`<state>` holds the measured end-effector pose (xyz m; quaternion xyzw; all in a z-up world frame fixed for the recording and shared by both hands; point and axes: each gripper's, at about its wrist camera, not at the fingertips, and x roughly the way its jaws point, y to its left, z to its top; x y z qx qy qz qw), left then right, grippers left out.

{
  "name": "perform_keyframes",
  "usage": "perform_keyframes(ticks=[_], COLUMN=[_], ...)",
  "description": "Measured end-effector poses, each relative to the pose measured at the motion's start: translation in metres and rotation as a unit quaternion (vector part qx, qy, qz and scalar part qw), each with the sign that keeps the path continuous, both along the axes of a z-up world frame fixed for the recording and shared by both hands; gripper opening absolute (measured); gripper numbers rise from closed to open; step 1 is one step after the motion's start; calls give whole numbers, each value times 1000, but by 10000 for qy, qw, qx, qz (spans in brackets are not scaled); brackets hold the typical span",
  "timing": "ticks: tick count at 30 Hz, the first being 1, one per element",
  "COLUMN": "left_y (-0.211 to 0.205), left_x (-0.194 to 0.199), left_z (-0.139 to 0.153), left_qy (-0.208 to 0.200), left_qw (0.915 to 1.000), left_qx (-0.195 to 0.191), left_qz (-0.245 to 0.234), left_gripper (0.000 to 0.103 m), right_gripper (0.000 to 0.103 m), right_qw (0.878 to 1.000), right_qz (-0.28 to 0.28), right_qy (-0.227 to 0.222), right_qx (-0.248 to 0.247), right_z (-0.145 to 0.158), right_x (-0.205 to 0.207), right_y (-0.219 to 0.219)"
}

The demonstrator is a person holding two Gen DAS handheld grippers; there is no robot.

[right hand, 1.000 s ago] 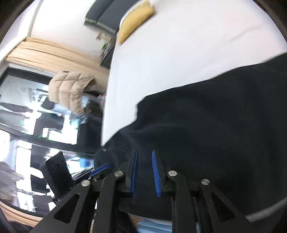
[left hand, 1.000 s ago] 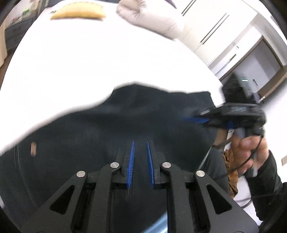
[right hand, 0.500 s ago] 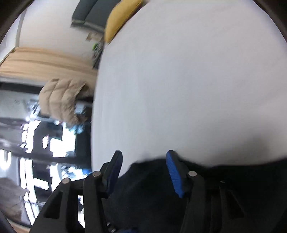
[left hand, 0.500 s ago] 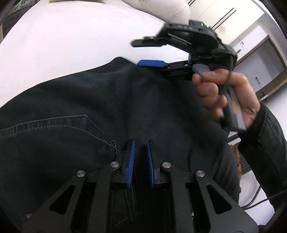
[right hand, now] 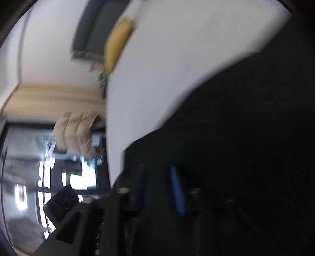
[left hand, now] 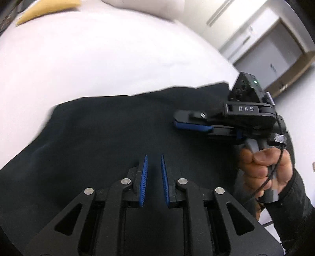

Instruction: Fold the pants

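The dark pants lie spread on the white bed. My left gripper is nearly shut, its blue pads a narrow gap apart over the cloth at the near edge; whether cloth is pinched between them is hidden. My right gripper shows in the left wrist view at the right, held sideways just above the pants, jaws apart. In the blurred right wrist view the right gripper is open over the pants, beside the bed's left edge.
A yellow pillow and a white pillow lie at the far end of the bed. White wardrobe doors stand at the right. A beige padded jacket hangs beyond the bed's left edge, near a window.
The right gripper has come down from the far edge of the pants to their right side, still open. The view has shifted and the bed's far end shows again. The left gripper keeps its narrow gap.
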<state>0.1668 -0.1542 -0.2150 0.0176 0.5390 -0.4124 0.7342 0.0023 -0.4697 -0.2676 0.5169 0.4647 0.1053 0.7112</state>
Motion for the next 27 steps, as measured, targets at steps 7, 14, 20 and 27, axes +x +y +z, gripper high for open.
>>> perform_keyframes(ticks=[7,14,20,27], left_y=[-62,-50,29,53], left_x=[25,92,112,35], left_z=[-17,-28,2,19], left_qy=[62,222,38,91], left_qw=[9988,9986,9904,9953], left_qx=[374,150,33,-300], left_qz=[-294,465,1380,916], left_gripper=[3,0,0,1], right_gripper=[0,0,5,7], right_qw=[9976,9828,9523,9916], right_qz=[-564,-1553,-2635,-1043], right_qy=[37,46,106,-728], right_qx=[-390,-1000,-1535,-241], right_z=[-7,1,34,32], right_x=[-21,-36,-75,-75], right_y=[-88,-174,-213,-90])
